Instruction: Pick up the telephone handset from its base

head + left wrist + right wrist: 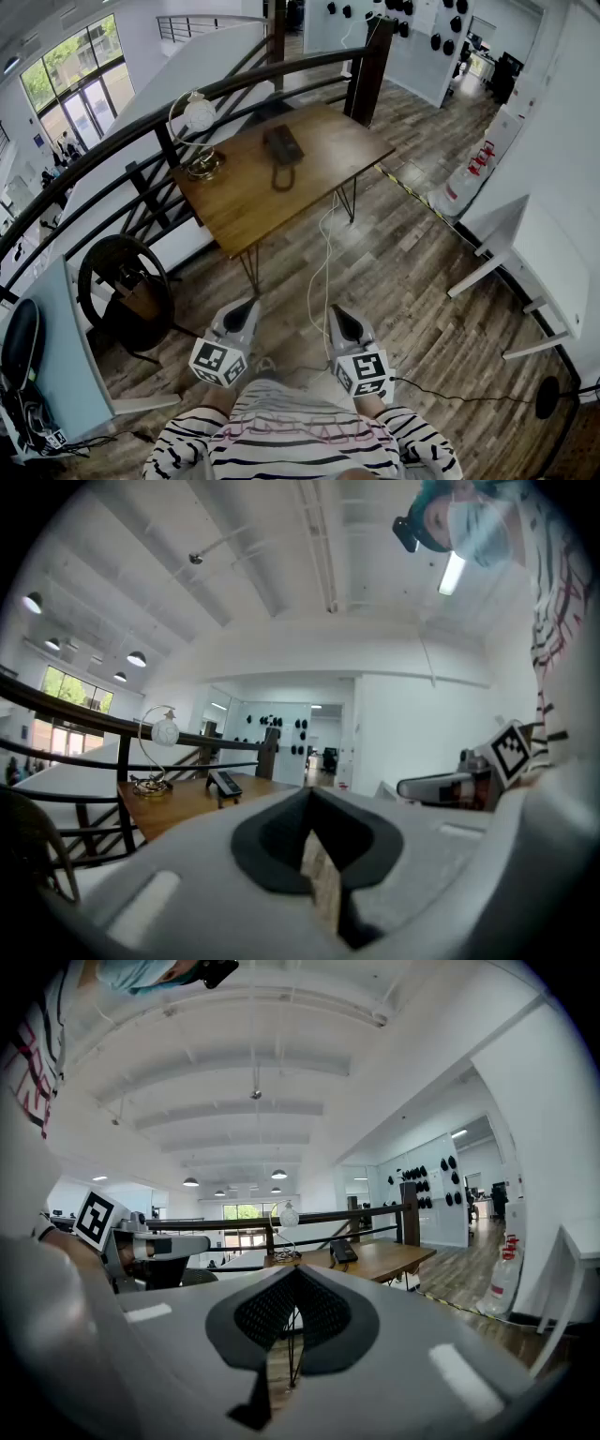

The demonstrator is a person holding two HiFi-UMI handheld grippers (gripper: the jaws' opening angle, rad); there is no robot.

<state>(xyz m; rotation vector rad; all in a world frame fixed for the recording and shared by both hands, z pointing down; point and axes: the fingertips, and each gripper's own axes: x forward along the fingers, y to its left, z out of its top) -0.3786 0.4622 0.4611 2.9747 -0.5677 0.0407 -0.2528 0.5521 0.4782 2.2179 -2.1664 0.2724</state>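
Observation:
The black telephone (283, 146) sits on a wooden table (246, 202) across the floor, its handset lying on the base. It shows small and far off in the left gripper view (223, 782) and in the right gripper view (343, 1252). My left gripper (247, 309) and right gripper (337, 315) are held side by side close to my body, well short of the table. Both are shut with nothing between the jaws, as each gripper's own view shows for the left gripper (312, 797) and the right gripper (295, 1274).
A globe lamp (199, 116) stands at the table's left end. A dark railing (141, 131) runs behind the table. A white cable (323, 246) hangs from the table to the floor. A round black chair (122, 281) stands left, white desks (525, 262) right.

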